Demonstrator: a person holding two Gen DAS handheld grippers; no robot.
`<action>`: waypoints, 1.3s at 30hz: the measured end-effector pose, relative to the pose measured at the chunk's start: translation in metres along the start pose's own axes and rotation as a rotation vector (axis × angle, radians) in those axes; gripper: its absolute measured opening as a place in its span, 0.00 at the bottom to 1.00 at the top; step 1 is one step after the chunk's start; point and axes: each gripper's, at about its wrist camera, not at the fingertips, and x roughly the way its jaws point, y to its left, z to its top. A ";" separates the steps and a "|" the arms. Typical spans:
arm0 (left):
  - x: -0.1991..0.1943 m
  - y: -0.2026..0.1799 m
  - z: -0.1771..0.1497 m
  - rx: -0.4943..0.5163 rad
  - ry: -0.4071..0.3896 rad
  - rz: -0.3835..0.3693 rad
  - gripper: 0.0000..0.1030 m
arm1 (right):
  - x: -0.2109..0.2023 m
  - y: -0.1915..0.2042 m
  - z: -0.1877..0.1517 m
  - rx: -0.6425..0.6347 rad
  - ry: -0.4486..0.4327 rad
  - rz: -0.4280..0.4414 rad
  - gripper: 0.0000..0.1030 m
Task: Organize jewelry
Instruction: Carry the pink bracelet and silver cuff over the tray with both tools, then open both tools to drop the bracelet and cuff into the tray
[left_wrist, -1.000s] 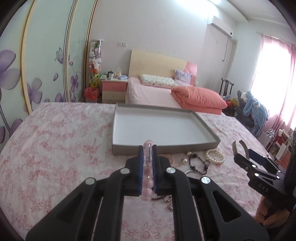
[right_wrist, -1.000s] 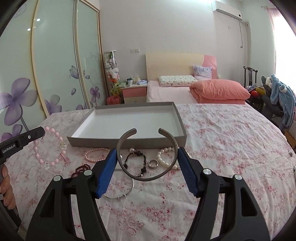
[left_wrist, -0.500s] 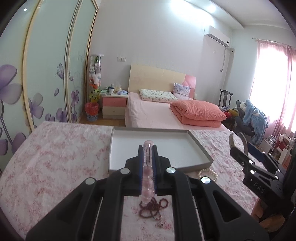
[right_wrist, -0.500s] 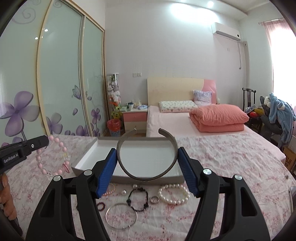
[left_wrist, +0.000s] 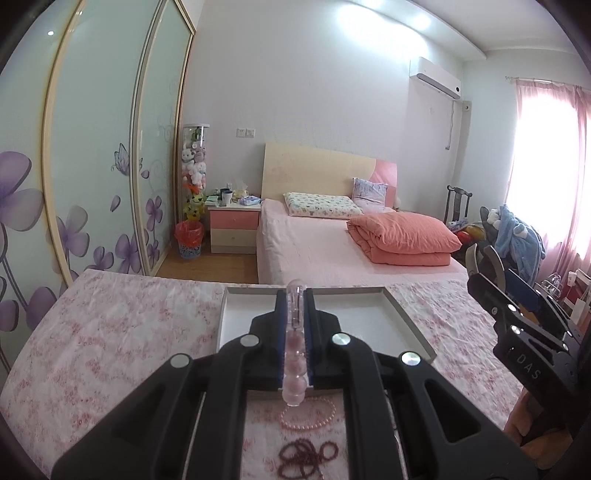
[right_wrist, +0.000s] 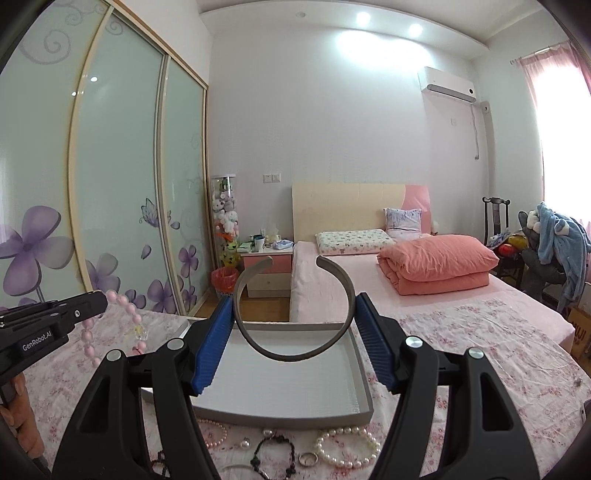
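Observation:
My left gripper (left_wrist: 294, 314) is shut on a pink bead bracelet (left_wrist: 294, 354), held above the near edge of the grey tray (left_wrist: 410, 325). From the right wrist view the bracelet (right_wrist: 122, 325) hangs from the left gripper (right_wrist: 96, 302) left of the tray. My right gripper (right_wrist: 295, 317) is shut on a grey open cuff bangle (right_wrist: 291, 314), held above the tray (right_wrist: 325, 391). The right gripper (left_wrist: 484, 273) also shows at the right of the left wrist view.
Loose jewelry lies on the floral cloth in front of the tray: a white pearl bracelet (right_wrist: 347, 446), a black bead bracelet (right_wrist: 273, 454), a ring (right_wrist: 307, 459), a pink pearl strand (left_wrist: 308, 415), a dark red bead strand (left_wrist: 303, 458). A bed (right_wrist: 424, 266) stands beyond.
Both grippers have risen and moved forward toward the tray with their pieces still held. The loose jewelry has dropped lower in both views.

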 end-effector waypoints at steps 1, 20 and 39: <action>0.006 0.001 0.002 -0.005 0.005 0.001 0.09 | 0.003 0.000 0.001 0.001 0.001 -0.001 0.65; 0.142 0.016 -0.001 -0.004 0.153 0.045 0.09 | 0.140 -0.002 -0.041 0.030 0.372 0.057 0.65; 0.137 0.061 -0.016 -0.103 0.179 0.112 0.35 | 0.114 -0.021 -0.035 0.049 0.344 0.026 0.74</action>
